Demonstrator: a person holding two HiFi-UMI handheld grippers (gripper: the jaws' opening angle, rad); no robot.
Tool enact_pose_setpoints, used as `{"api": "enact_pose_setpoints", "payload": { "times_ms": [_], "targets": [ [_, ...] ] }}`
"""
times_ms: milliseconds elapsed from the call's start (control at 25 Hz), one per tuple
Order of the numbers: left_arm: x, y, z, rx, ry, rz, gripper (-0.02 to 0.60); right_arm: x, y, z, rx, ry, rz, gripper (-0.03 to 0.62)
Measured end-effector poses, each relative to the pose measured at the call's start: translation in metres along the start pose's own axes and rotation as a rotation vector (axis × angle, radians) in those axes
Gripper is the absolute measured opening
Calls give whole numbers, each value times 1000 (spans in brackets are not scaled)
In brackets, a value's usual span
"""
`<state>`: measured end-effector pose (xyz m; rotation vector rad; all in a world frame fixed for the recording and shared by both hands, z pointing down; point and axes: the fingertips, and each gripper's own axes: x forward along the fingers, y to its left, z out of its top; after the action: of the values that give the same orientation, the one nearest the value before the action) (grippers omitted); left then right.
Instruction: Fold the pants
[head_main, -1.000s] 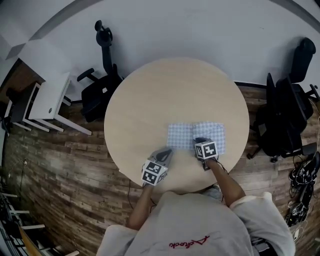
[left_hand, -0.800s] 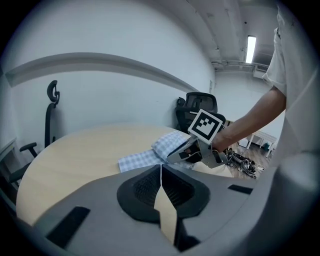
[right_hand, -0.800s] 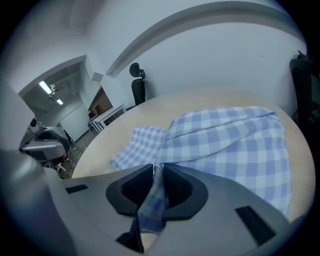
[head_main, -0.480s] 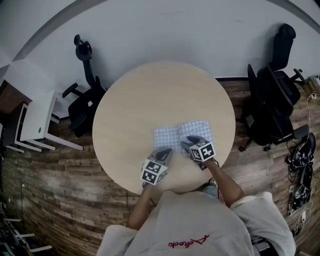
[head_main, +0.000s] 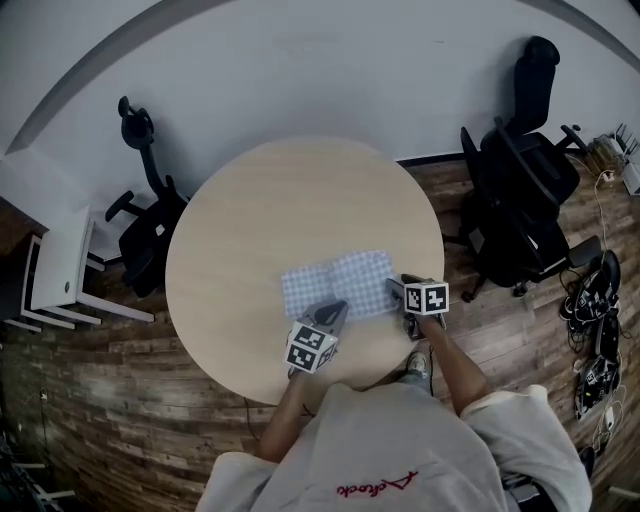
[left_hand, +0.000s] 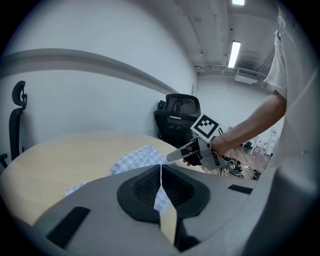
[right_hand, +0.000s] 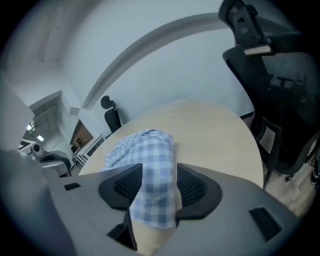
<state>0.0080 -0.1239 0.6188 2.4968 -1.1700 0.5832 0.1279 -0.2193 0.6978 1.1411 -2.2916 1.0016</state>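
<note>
1. Swinging round since a second before, the head view set the round table farther left in the picture, and the black office chair beyond its right rim came more fully into sight.
2. The pants, a blue-and-white checked cloth folded flat, lay where they had lain, on the near right part of the tabletop.
3. The right gripper had left the middle of the pants and stood at their right end. Its jaws had just been opening and stood apart, with a strip of the checked cloth running through the gap between them.
4. The left gripper had shifted from the pants' near left corner to the middle of their near edge, its jaws closed together as before.
5. The person's grey shirt covered the table's near rim in the head view.
6. The right gripper view was blurred throughout. The jaws hid the near end of the cloth, and whether the pads touched it could not be told.
7. In the left gripper view a sliver of check showed behind the closed jaws — whether any cloth was caught in the seam could not be made out.
8. In the head view the left gripper's own body hid the spot where its tip met the pants.
</note>
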Motion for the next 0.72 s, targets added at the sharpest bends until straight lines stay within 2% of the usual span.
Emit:
{"api": "enact_pose_setpoints", "payload": {
  "times_ms": [360,560,720],
  "targets": [
    [-21,20,-12,-43,36,123,35,29,-14,-22,50,137,83,201],
    [-13,14,-9,-49,51,137,35,29,-8,-20,74,146,171,93],
    [5,5,4,-38,51,119,35,20,-15,-11,73,126,181,80]
  ]
}}
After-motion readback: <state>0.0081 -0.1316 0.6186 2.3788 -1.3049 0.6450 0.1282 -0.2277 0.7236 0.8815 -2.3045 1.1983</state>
